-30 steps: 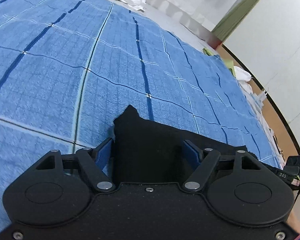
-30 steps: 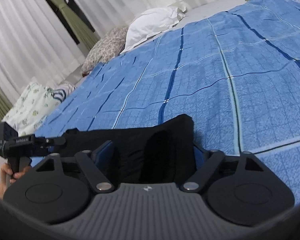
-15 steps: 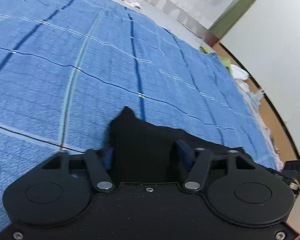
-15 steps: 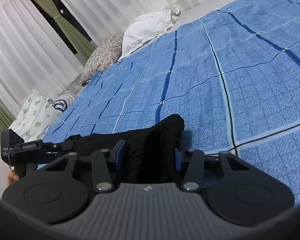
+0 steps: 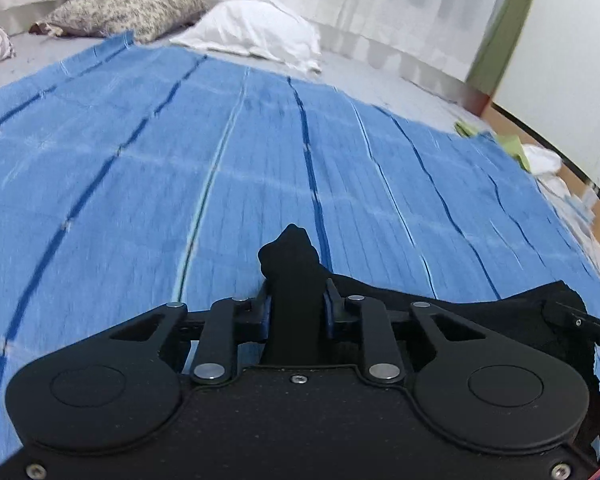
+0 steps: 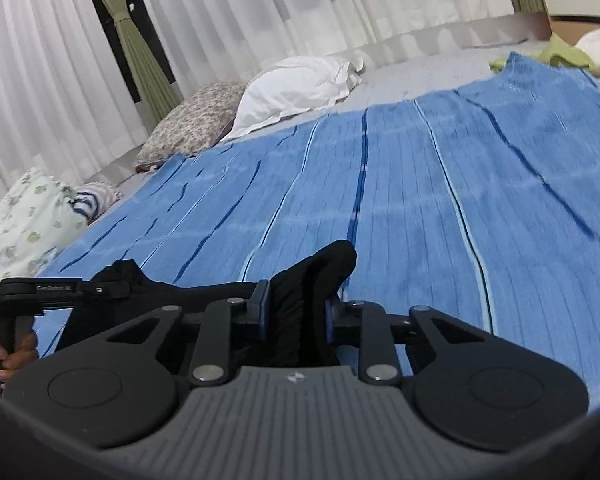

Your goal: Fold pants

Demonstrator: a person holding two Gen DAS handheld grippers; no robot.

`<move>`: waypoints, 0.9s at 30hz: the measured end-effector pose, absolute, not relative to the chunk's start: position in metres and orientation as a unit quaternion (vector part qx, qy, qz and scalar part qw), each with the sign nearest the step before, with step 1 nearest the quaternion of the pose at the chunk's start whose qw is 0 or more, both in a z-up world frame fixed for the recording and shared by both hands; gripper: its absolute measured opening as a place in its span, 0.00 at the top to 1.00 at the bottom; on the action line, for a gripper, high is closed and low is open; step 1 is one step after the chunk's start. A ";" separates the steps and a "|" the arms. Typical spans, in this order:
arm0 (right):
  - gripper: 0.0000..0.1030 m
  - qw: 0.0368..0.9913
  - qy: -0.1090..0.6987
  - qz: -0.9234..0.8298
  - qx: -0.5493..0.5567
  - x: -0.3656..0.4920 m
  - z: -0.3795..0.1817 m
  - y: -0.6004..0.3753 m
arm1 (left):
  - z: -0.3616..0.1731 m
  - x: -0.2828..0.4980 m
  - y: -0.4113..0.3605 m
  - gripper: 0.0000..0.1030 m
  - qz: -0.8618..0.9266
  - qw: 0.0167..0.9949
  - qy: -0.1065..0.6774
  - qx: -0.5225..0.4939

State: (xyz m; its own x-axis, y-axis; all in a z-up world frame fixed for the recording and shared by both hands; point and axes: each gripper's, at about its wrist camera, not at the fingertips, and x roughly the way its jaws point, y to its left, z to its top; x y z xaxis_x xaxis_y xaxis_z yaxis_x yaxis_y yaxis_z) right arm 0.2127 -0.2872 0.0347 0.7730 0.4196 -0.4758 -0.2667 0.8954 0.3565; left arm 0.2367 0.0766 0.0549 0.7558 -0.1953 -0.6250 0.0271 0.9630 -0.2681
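While both jaws have just closed on bunched pants (image 5: 296,276) | left gripper (image 5: 296,304), right gripper (image 6: 296,312) above blanket (image 5: 140,184) | risk: thin bite slips, edge sags

One pair of black pants (image 6: 300,312), two grippers (image 5: 296,308) (image 6: 296,312), one blue checked blanket (image 5: 180,168), two pillows, white (image 6: 296,88) and floral (image 6: 196,120), one bed (image 6: 420,76).

blanket (image 5: 140,184) pattern smeared by blur; pants (image 6: 300,320) mostly hidden behind gripper bodies.
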 end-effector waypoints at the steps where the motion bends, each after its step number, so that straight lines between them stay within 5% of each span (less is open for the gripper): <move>1: 0.72 0.933 0.279 0.181 0.135 0.220 0.036 -0.284 | 0.057 0.243 0.076 0.79 -0.055 0.931 0.340 -0.119; 12: 0.72 0.938 0.283 0.158 0.120 0.293 0.029 -0.265 | 0.048 0.325 0.059 0.78 -0.006 0.943 0.328 -0.052; 22: 0.64 0.935 0.294 0.153 0.129 0.302 0.001 -0.273 | 0.020 0.339 0.066 0.68 -0.003 0.942 0.330 -0.058; 27: 0.29 0.925 0.307 0.137 0.176 0.303 -0.004 -0.283 | 0.023 0.337 0.060 0.56 0.011 0.940 0.338 -0.037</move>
